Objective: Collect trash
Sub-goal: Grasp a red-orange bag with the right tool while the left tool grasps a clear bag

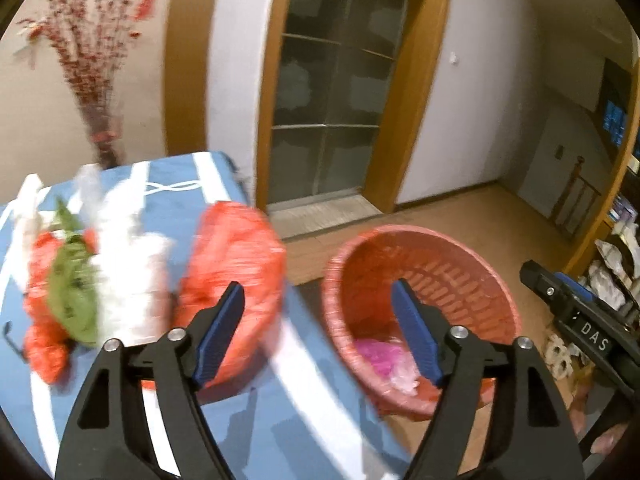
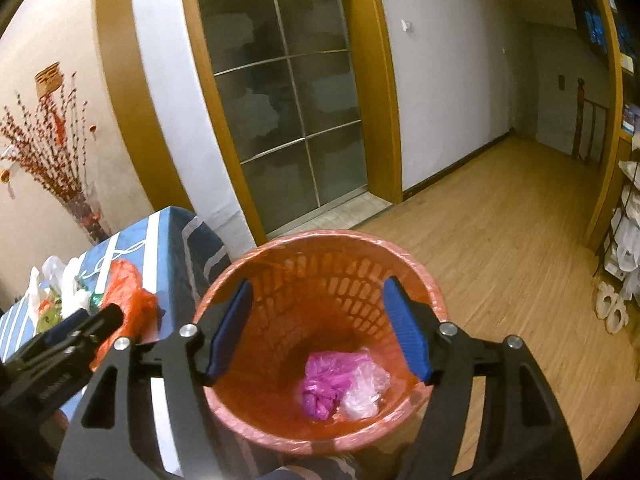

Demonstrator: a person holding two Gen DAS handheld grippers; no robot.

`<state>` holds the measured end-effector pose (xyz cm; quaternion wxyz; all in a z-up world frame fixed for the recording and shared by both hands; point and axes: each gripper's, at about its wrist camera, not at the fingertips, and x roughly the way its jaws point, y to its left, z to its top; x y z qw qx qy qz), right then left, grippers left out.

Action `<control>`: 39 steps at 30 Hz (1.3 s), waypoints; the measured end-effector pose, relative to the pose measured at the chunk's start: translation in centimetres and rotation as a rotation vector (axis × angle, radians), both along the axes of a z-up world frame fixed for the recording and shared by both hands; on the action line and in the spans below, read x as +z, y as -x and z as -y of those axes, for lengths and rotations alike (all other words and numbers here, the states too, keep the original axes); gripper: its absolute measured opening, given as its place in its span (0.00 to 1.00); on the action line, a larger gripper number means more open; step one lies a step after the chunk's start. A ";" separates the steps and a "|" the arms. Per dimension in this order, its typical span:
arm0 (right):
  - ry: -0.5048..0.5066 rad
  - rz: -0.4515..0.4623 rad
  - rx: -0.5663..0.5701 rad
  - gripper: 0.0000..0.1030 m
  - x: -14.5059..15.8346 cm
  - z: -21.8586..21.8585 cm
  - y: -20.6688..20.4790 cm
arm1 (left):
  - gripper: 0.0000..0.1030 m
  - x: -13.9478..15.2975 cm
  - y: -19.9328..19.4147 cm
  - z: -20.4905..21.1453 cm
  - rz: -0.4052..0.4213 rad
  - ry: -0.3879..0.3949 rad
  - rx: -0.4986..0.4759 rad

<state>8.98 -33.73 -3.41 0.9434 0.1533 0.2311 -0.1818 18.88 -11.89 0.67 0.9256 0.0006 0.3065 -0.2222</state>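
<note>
A red basket (image 1: pixel 472 268) (image 2: pixel 412 276) lined with a red bag stands on the floor beside the table. Inside it lie a pink bag (image 2: pixel 324 384) and a clear bag (image 2: pixel 366 388); the pink bag also shows in the left wrist view (image 1: pixel 376 354). On the blue striped tablecloth (image 1: pixel 176 204) lie an orange-red bag (image 1: pixel 236 256) (image 2: pixel 128 292), a white bag (image 1: pixel 128 276) and a green and red heap (image 1: pixel 70 288). My left gripper (image 1: pixel 318 340) is open and empty, over the table's edge by the orange-red bag. My right gripper (image 2: pixel 318 332) is open and empty above the basket.
A glass sliding door (image 2: pixel 280 92) with a wooden frame is behind the basket. A vase of red branches (image 2: pixel 52 160) stands at the table's far end. Wooden floor (image 2: pixel 500 248) stretches right to shelves with bags and slippers (image 2: pixel 610 308).
</note>
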 end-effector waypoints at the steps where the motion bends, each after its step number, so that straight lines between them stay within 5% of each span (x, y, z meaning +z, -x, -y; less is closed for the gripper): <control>1: 0.006 -0.003 0.013 0.65 0.0 -0.7 -0.2 | 0.79 0.0 0.1 -0.7 0.006 -0.005 0.022; 14: 0.035 -0.049 0.249 0.60 -1.0 -10.7 -6.5 | 0.83 -0.5 -0.6 -13.2 0.040 -0.034 0.318; 23: -0.062 -0.138 0.338 0.60 -3.5 -14.7 -13.0 | 0.83 -1.3 -0.3 -17.8 0.030 -0.030 0.382; 26: -0.091 -0.178 0.380 0.41 -4.6 -15.6 -14.4 | 0.83 -1.4 -0.1 -18.4 0.023 -0.024 0.382; 27: -0.088 -0.190 0.402 0.26 -4.9 -16.1 -14.6 | 0.83 -1.4 -0.1 -18.5 0.019 -0.020 0.380; 30: -0.052 -0.166 0.408 0.16 -4.6 -16.7 -13.9 | 0.83 -1.3 0.0 -18.6 0.016 -0.011 0.368; 39: -0.070 -0.085 0.368 0.11 -3.0 -13.4 -10.7 | 0.83 -1.1 0.3 -17.1 0.021 -0.003 0.321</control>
